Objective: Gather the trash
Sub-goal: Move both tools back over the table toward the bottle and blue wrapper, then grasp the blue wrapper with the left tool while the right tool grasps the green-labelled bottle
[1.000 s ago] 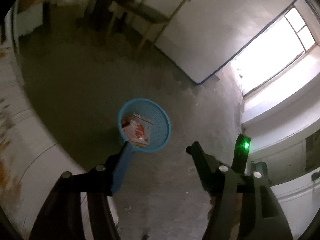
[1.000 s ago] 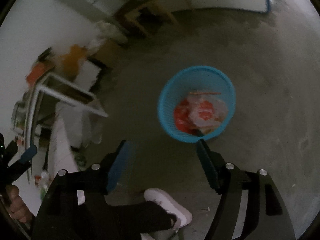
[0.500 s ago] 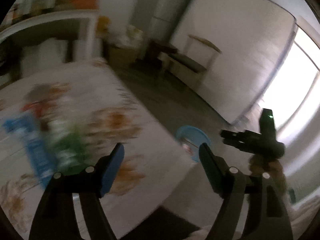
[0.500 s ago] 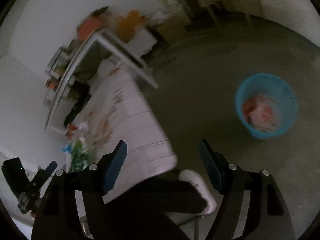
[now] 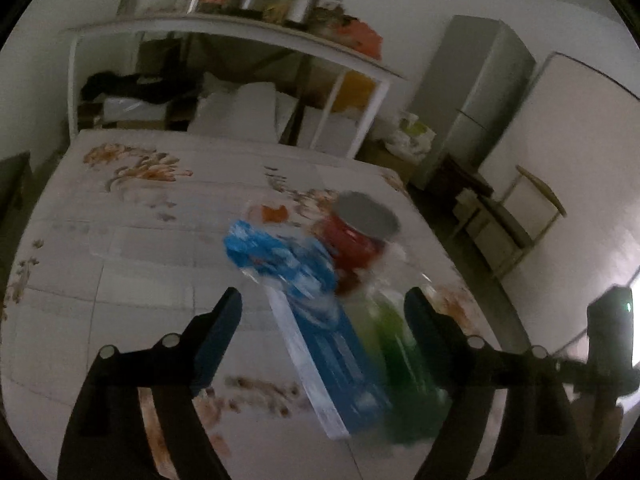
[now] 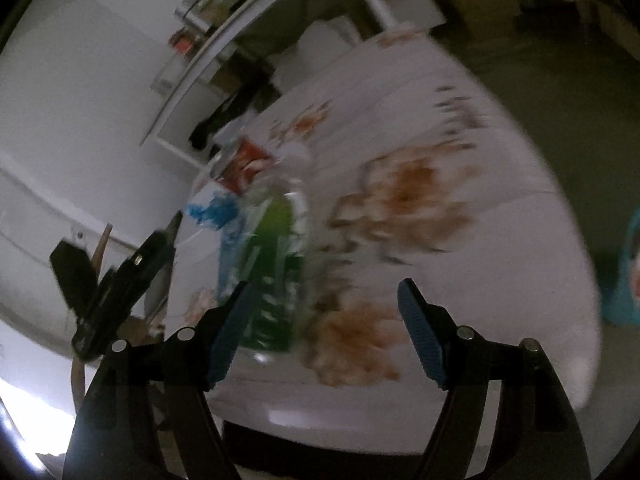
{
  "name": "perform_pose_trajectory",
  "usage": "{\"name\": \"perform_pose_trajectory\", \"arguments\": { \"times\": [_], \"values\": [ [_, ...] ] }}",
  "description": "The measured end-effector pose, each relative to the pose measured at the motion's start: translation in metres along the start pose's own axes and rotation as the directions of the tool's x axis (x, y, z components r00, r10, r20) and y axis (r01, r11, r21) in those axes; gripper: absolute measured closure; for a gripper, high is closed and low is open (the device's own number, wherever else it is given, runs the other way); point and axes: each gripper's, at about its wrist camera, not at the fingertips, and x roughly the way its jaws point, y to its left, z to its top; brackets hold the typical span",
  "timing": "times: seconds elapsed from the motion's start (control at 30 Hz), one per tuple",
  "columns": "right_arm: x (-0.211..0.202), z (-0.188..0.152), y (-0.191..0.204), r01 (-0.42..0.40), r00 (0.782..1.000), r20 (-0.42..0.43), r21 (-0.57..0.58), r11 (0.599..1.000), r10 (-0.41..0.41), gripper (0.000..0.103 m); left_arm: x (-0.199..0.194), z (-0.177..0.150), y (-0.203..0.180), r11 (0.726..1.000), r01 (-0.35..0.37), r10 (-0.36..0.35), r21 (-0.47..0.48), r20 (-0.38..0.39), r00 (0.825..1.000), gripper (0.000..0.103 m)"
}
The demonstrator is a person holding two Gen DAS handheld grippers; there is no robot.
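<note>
On the floral tablecloth (image 5: 120,240) lies a cluster of trash: a blue packet (image 5: 304,300), a green bottle (image 5: 404,356) on its side, and a red can with a grey lid (image 5: 356,236). My left gripper (image 5: 323,300) hovers over the packet with its jaws opening; the pads touch nothing. In the right wrist view the green bottle (image 6: 276,264), blue packet (image 6: 216,208) and red can (image 6: 244,164) show blurred. My right gripper (image 6: 325,287) is open and empty, just right of the bottle. The blue trash basket (image 6: 628,272) shows at the right edge.
A white shelf unit (image 5: 224,40) with jars and bags stands behind the table. A grey fridge (image 5: 476,96) and a wooden chair (image 5: 516,224) are at the right. The other gripper (image 5: 608,344) hangs off the table's right side. The floor (image 6: 560,80) is dark concrete.
Both views have swung away from the blue basket on the floor to the table with the trash. The left jaws stand wider than before. The frames are blurred by motion.
</note>
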Motion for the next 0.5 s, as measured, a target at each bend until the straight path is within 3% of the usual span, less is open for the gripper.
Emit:
{"name": "perform_pose_trajectory", "arguments": {
  "times": [0.27,0.5],
  "values": [
    [0.043,0.024,0.025,-0.025,0.998,-0.053,0.014,1.0,0.026,0.032,0.052,0.02,0.012,0.999,-0.049,0.049,0.017,-0.054,0.997,0.02],
    [0.066,0.034,0.036,-0.019,0.995,-0.102,0.0,1.0,0.019,0.032,0.069,0.02,0.015,0.997,-0.053,0.057,0.048,-0.068,0.996,0.022]
  ]
}}
